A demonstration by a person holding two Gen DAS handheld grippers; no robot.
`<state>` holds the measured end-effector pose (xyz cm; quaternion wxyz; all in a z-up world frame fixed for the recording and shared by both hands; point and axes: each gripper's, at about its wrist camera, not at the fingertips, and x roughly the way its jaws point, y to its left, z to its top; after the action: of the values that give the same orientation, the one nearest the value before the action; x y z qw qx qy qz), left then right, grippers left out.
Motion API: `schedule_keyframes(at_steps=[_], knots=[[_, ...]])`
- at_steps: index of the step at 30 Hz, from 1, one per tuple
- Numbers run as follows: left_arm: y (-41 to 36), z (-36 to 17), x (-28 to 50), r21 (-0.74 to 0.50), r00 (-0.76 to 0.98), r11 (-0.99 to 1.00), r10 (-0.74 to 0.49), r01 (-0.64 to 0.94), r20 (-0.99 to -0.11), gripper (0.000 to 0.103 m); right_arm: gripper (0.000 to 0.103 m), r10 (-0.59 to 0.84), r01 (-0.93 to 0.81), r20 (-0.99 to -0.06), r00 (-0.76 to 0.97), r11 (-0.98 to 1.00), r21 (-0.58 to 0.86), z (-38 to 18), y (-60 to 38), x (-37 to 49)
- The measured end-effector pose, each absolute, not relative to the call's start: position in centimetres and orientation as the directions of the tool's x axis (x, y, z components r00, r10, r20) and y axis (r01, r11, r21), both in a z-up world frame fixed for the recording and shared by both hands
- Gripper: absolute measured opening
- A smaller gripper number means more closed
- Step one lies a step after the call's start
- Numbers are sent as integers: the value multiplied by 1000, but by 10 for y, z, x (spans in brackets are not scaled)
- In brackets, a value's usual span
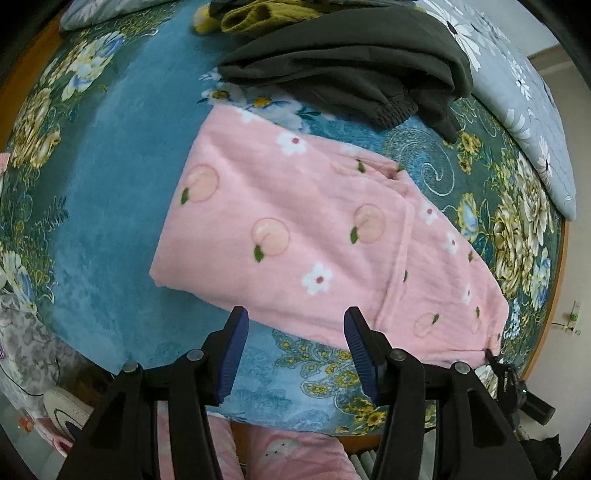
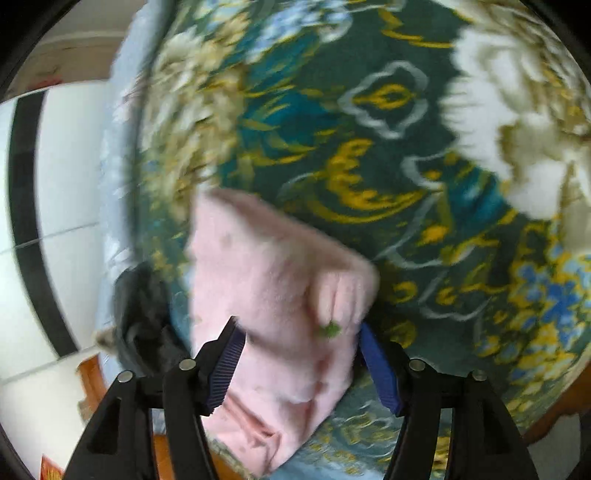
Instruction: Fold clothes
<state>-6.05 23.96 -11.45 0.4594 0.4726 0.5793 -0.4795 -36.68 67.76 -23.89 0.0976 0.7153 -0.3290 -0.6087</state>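
Note:
A pink fleece garment (image 1: 295,229) with peach and flower prints lies folded on the teal floral bedspread (image 1: 110,184). My left gripper (image 1: 295,325) is open and empty, hovering just above the garment's near edge. In the right wrist view, my right gripper (image 2: 299,332) is open, its jaws on either side of a corner of the same pink garment (image 2: 273,288); the frame is blurred. The right gripper's tip also shows in the left wrist view at the garment's lower right corner (image 1: 493,356).
A dark grey garment (image 1: 351,62) and an olive knit (image 1: 266,14) lie at the far side of the bed. A grey floral pillow (image 1: 524,103) lies at right. The bed's near edge (image 1: 295,424) is below; pink patterned fabric (image 1: 288,458) shows beneath it.

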Motion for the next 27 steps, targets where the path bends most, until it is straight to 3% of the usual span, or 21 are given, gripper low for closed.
schedule_keyframes(at_steps=[3,7,9,12,18,23,24,27], knots=[[245,-111,-45,-125,-135,107,99,986,-986,55,65,-588,-424,-808,40,-742,519,-248,685,-369],[255,-115,-11,-126,-141,144,98,982,-985,55,44,-581,-426,-813,50,-748,509,-247,673,-372],[259,-119,8,-131,-153,192,103,973,-983,55,27,-539,-418,-841,48,-775,473,-242,665,-372],[263,-124,34,-152,-184,264,101,953,-978,55,21,-536,-393,-844,-11,-774,496,-215,645,-371],[260,-129,72,-198,-237,338,76,920,-969,55,21,-626,44,-779,-28,-779,625,-113,528,-325],[259,-131,104,-247,-288,394,46,885,-957,55,17,-688,439,-726,22,-646,625,-28,416,-273],[260,-131,111,-252,-292,403,40,880,-955,55,9,-687,501,-725,43,-613,611,-19,394,-259],[270,-132,136,-252,-293,444,26,860,-956,55,8,-618,633,-774,138,-546,549,-38,337,-197]])
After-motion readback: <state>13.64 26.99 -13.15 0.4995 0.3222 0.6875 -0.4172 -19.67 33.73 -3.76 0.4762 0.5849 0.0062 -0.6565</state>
